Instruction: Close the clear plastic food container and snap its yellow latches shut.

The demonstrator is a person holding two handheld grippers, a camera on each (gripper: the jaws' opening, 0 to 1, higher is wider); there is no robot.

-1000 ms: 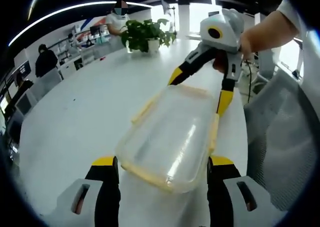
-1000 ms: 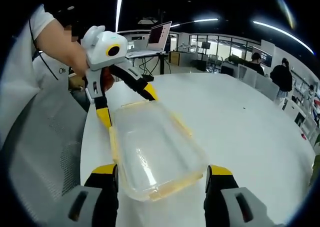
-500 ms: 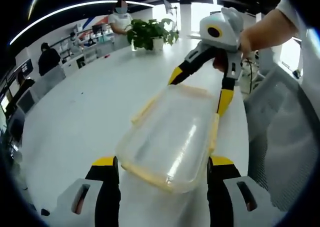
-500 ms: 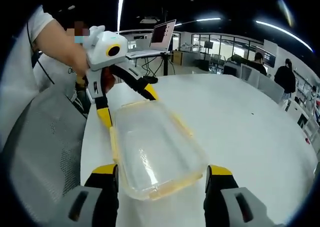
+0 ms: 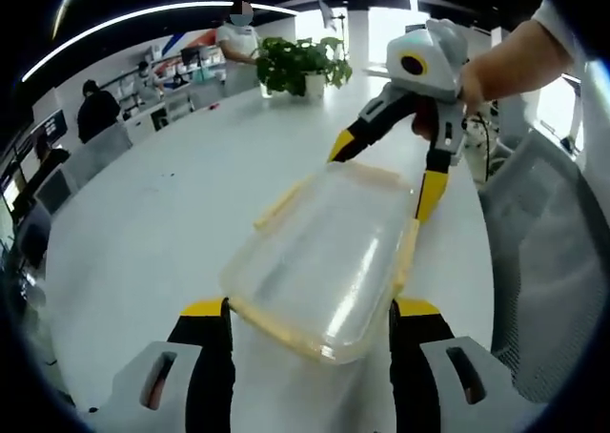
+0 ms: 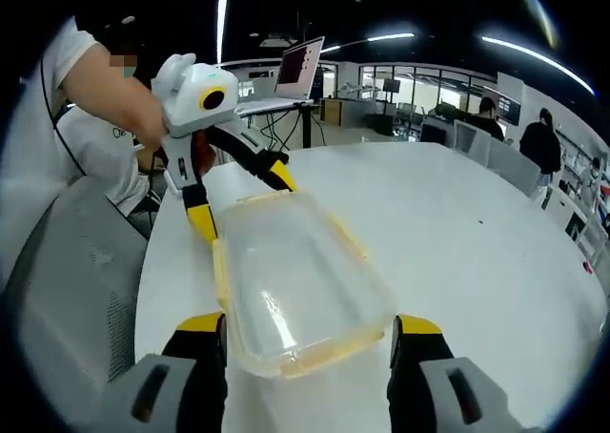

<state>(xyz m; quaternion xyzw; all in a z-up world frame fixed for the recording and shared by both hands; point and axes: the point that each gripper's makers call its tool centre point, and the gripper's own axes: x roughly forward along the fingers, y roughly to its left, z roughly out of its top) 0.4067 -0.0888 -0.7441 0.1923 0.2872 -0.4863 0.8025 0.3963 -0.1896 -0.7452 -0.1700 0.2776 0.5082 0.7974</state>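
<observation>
The clear container lies lid-down-looking on the white table, lengthwise between my two grippers. My left gripper stands wide, its jaws flanking the near short end. My right gripper is equally spread at the opposite end. I can't quite tell whether the yellow latches along the long sides are snapped.

My left gripper jaws spread wide, yellow-tipped, pointing forward, my right gripper jaws likewise spread, each facing the other, bare forearm gripping the right handle
</observation>
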